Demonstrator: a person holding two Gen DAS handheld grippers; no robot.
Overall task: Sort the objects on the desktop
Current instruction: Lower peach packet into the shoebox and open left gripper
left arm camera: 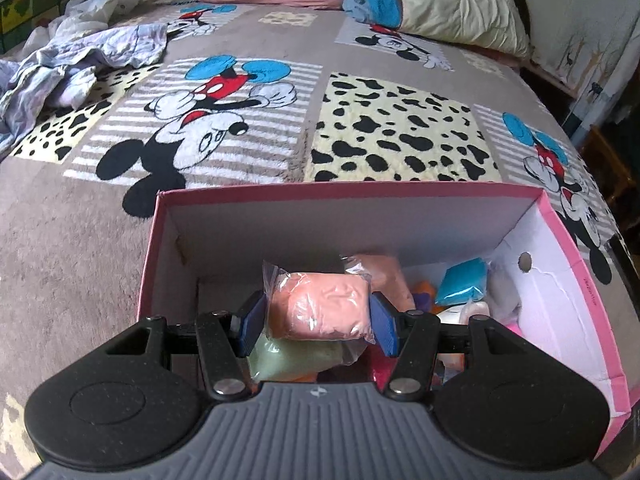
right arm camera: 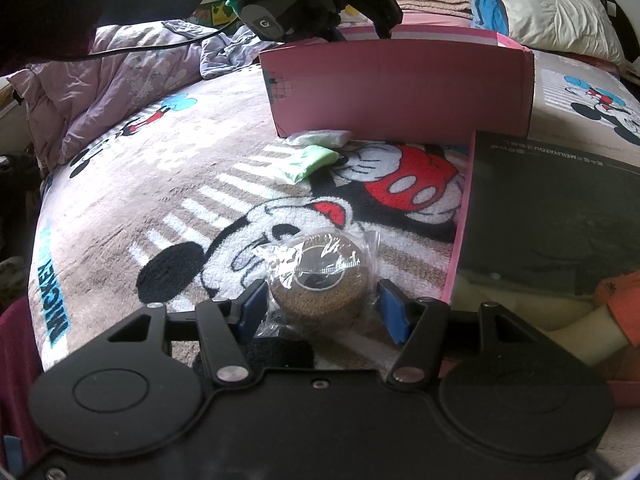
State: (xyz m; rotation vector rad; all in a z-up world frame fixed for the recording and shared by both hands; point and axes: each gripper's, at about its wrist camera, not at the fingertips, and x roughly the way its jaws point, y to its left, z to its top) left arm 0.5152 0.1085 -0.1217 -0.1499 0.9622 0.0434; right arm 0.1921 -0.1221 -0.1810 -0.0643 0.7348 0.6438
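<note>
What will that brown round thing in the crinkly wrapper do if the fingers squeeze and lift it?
The brown roll looks fuzzy and soft, so it will probably squash a little rather than break. Its loose clear wrapper may slide against the blue fingers. Being round, it could roll if tipped onto its side.

A: Box (left arm camera: 560,280): pink card outside, matt white card inside. Packet (left arm camera: 320,308): soft peach clay in clear, crinkled, glossy film.

B: Bed cover (left arm camera: 224,128): plush cloth, fuzzy pile. Roll (right arm camera: 320,284): brown, coarse woven face, wrapped in shiny clear film.

A: Left tongs (left arm camera: 318,322): matt black plastic, ribbed blue pads, bright metal rivets.

B: Right tongs (right arm camera: 322,308): same make. Lid (right arm camera: 552,216): smooth black card, faint sheen. Green packet (right arm camera: 308,164): pale clay under clear film.
</note>
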